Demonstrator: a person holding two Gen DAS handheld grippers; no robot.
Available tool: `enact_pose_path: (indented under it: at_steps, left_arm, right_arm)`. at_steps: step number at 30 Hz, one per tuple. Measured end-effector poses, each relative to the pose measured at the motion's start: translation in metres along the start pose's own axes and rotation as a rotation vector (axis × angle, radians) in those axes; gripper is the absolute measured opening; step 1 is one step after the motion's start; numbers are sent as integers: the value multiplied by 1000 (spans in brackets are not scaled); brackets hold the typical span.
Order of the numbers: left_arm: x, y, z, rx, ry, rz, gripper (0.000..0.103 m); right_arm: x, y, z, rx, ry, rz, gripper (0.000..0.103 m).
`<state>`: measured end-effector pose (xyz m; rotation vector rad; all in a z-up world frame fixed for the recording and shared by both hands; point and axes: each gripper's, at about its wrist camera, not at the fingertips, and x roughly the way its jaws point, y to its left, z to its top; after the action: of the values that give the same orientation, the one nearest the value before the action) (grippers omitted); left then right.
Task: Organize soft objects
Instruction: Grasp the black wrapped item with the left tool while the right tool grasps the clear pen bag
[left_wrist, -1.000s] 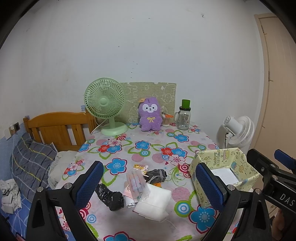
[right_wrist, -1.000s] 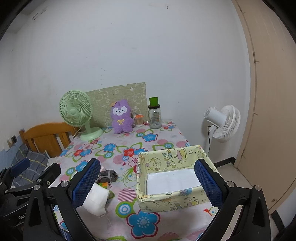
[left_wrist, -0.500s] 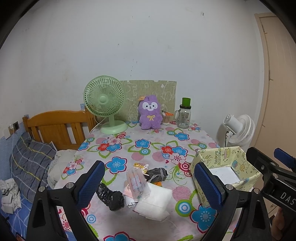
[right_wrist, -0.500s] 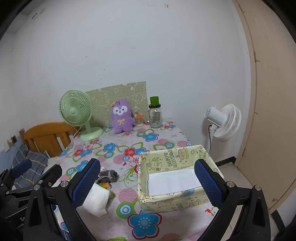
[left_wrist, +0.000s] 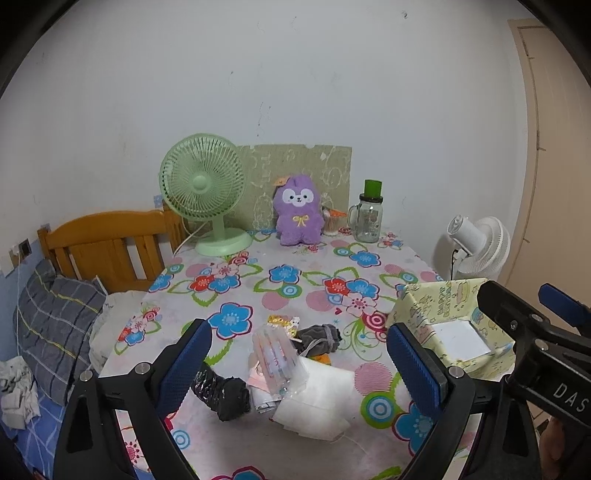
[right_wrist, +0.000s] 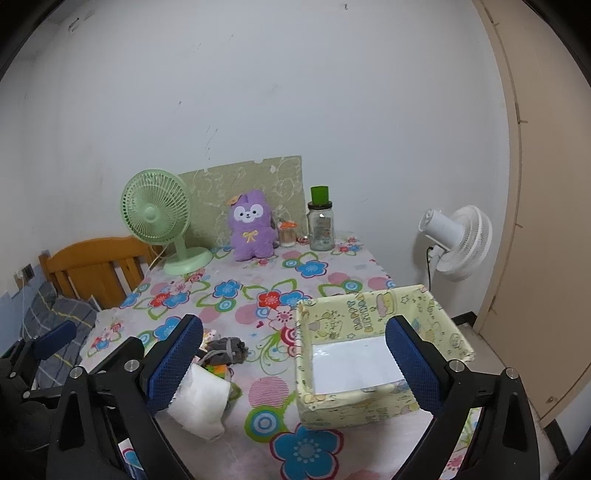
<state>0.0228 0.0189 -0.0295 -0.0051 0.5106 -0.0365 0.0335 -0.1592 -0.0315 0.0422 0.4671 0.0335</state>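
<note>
White letters "DAS" show on the black body of the right gripper (left_wrist: 554, 354) where it enters the left wrist view; the printing on the pale yellow cartoon-patterned paper box (right_wrist: 354, 321) is too warped to read. Both the left gripper (left_wrist: 299, 365) and the right one hang above the flowered tablecloth (right_wrist: 266, 280) with blue-padded fingers (right_wrist: 173, 365) spread wide, holding nothing. The soft things lie in a heap near the table's front-left — a folded white cloth pad (left_wrist: 317, 395), a crinkled black plastic-wrapped bundle (left_wrist: 221, 391), a clear plastic packet (left_wrist: 275, 354) and a rolled grey fabric piece (left_wrist: 319, 336) — just left of the box, which holds only a white sheet. Only the left view shows the black bundle and the packet; the right view gives the box's whole interior. At the back stand a purple plush toy (right_wrist: 251, 225), a mint-green desk fan (right_wrist: 159, 218) and a green-lidded glass jar (right_wrist: 320, 225).
</note>
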Motion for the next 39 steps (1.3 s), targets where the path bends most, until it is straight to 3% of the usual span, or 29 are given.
enact_pose_path:
  at_steps: [25, 39]
  left_arm:
    - [75, 58, -55, -67, 203, 32, 87]
    - [106, 82, -68, -99, 270, 47, 81]
  right_arm:
    - [86, 61, -53, -16, 179, 78, 93]
    - [122, 100, -60, -68, 246, 120, 91]
